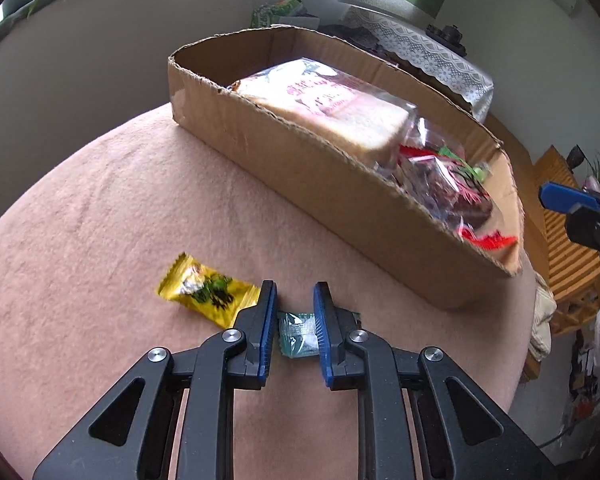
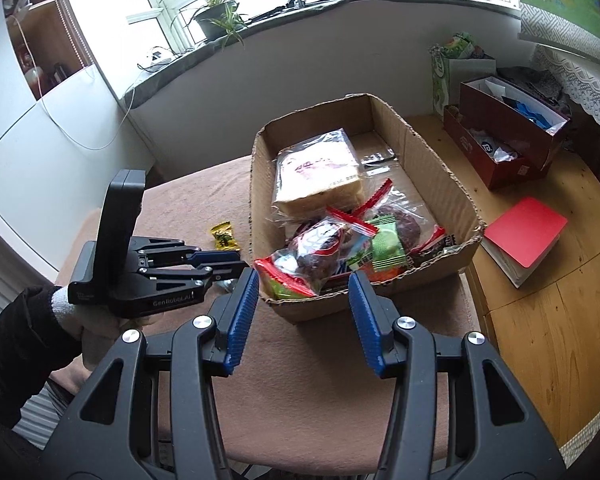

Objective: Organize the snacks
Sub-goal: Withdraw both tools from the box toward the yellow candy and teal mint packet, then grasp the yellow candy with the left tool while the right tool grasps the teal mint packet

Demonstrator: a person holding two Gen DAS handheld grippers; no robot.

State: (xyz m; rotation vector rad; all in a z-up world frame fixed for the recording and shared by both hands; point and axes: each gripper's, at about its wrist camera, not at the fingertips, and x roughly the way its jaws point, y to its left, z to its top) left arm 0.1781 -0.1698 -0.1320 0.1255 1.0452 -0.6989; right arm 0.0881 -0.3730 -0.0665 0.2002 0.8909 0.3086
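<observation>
The left gripper (image 1: pixel 295 322) pinches a small teal, crinkled-foil candy wrapper (image 1: pixel 298 334) just in front of the cardboard box (image 1: pixel 340 200). A yellow candy packet (image 1: pixel 206 290) lies beside it, also outside the box. The right gripper (image 2: pixel 302 308) hovers at the box's near corner, fingers half spread, empty.

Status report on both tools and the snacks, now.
Left tool shut on small green-wrapped candy on pink cloth. Right tool open, empty. Yellow-wrapped candy loose beside it. Path to cardboard box clear.
</observation>
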